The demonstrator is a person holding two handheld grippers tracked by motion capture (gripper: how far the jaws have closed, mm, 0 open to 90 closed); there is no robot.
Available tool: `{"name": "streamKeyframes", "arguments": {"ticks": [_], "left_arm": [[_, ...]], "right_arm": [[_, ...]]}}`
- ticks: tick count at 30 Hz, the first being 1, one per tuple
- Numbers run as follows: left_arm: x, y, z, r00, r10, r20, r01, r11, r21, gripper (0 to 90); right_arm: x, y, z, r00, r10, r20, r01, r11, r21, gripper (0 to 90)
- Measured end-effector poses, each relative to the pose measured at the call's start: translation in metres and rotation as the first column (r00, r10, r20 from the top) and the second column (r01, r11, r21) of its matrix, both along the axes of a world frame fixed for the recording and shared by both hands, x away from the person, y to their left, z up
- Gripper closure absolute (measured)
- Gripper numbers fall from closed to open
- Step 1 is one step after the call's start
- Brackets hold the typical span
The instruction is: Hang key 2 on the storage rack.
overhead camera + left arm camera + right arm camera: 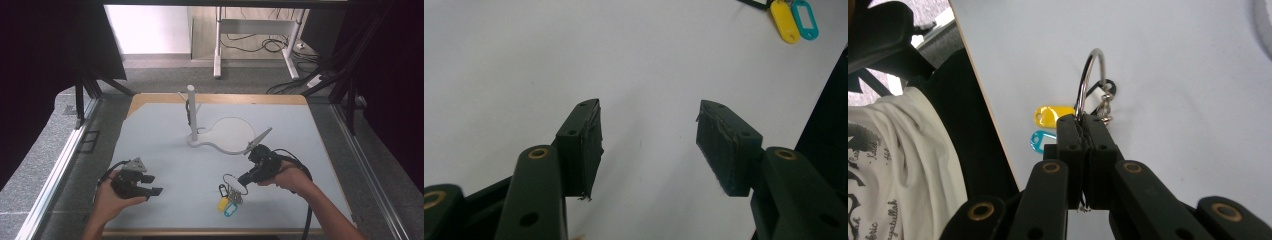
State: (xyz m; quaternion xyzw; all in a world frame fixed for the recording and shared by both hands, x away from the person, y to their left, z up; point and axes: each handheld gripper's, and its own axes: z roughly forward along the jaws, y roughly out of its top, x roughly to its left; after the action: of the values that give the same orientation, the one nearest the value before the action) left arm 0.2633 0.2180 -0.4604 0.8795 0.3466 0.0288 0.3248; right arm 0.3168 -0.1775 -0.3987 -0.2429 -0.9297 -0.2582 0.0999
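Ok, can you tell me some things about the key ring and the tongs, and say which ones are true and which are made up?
1. The right tongs are pinched shut on the metal key ring. True.
2. The left tongs are holding the yellow tag. False: they are open with nothing between them, and the yellow tag lies farther off on the table.
3. A yellow tag and a blue tag lie side by side. True.
4. The key ring already hangs on the white post. False: it is near the front edge of the table, apart from the post.
5. The white post stands upright on a flat white base. True.
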Motion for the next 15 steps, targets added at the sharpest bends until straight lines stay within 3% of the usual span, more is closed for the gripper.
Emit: {"name": "streamKeyframes", "arguments": {"ticks": [4, 15], "left_arm": [[0.0, 0.0, 0.0, 1.0, 0.0, 0.001, 0.0, 1.0, 0.001, 44.1], [0.0, 0.001, 0.001, 1.0, -0.005, -0.001, 0.005, 1.0, 0.005, 44.1]], "right_arm": [[0.006, 0.002, 0.008, 1.0, 0.001, -0.007, -0.001, 0.999, -0.046, 88.3], [0.02, 0.008, 0.024, 1.0, 0.006, -0.002, -0.007, 0.994, -0.109, 88.3]]}}
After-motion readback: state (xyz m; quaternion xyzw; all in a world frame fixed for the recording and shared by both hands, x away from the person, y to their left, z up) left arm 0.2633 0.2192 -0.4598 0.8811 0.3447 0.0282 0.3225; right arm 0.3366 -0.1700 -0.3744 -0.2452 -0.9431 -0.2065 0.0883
